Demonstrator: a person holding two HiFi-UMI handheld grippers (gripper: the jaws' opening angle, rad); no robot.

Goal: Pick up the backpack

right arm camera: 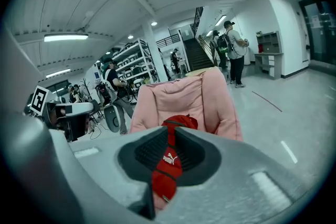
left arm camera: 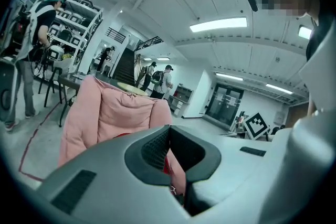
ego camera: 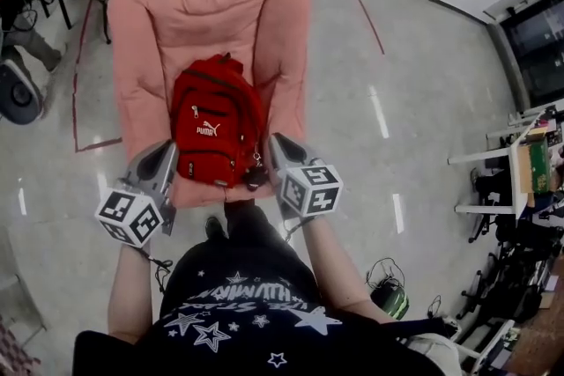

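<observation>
We're at approach: left gripper (ego camera: 167, 151) pinched closed, right gripper (ego camera: 276, 145) barely cracked, both empty flanking the red Puma backpack (ego camera: 216, 129); reckon we gotta open up next.

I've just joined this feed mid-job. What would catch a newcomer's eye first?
A bright red backpack lies on the pink chair in the middle of the head view. The left gripper and right gripper sit on either side of its near end, and neither holds it.
</observation>
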